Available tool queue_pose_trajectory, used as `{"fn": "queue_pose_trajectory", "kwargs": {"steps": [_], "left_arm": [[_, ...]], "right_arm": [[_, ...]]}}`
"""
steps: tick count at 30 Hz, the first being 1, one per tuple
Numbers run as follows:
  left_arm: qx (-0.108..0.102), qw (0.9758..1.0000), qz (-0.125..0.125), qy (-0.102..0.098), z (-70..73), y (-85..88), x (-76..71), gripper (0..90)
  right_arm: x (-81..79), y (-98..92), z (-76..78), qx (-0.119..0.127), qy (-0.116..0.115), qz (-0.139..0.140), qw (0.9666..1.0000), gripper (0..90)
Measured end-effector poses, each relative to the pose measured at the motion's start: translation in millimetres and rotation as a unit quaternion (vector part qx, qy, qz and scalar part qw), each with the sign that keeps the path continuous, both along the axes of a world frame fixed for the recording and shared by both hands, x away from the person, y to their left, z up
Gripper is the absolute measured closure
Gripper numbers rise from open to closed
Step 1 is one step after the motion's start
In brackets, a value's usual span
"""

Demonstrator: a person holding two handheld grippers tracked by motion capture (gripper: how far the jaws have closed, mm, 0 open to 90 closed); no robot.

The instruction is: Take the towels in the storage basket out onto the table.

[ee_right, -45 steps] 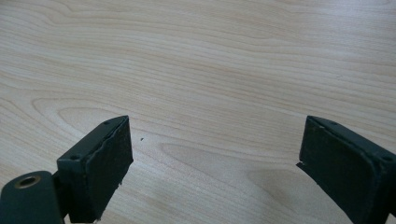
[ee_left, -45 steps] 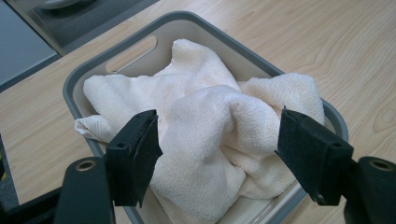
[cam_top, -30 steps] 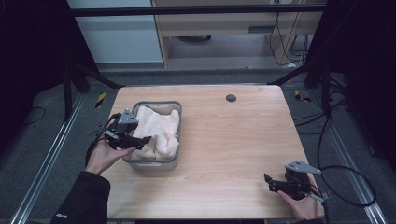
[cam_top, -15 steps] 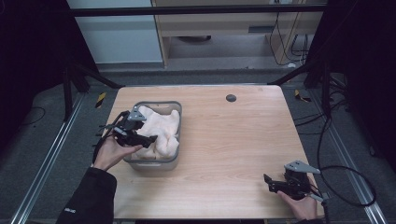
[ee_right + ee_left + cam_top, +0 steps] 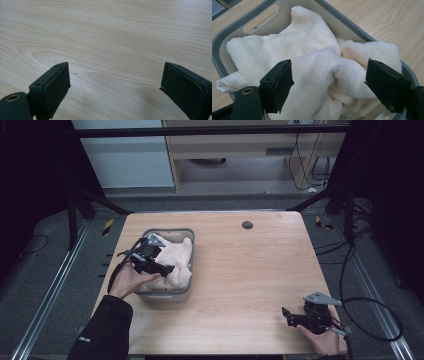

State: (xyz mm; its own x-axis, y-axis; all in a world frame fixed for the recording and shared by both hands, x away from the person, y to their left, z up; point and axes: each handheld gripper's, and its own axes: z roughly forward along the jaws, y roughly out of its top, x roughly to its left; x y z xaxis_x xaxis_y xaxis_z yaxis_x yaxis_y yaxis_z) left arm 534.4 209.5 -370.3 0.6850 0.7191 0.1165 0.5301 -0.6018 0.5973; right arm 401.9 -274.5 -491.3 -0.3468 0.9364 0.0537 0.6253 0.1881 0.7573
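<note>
The left tongs [image 5: 328, 82] are hovering over the cream towel [image 5: 312, 67] lying crumpled in the grey tub [image 5: 187, 292] on the bench [image 5: 250, 270], their jaws having just been opening and now standing spread around a raised fold. The right tongs [image 5: 113, 90] are resting spread near the bench's front right corner.

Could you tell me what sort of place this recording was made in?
Probably a lab or workshop recording station: a bare wooden table inside a dark metal frame, loose cables on grey carpet, and a towel in a grey bin.
</note>
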Motion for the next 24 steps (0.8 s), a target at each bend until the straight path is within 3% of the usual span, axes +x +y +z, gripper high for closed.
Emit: {"fn": "queue_pose_trajectory", "kwargs": {"steps": [14,24], "left_arm": [[0.007,0.9993,0.019,0.033,-17.2,-7.8,12.3,18.7],[0.016,0.9985,0.025,0.045,-28.4,-8.3,14.2,19.3]], "right_arm": [[0.9,1.3,-1.7,-0.005,0.009,0.005,0.9999,7.2],[1.4,1.8,-2.3,-0.007,0.014,0.010,0.9998,6.7]]}}
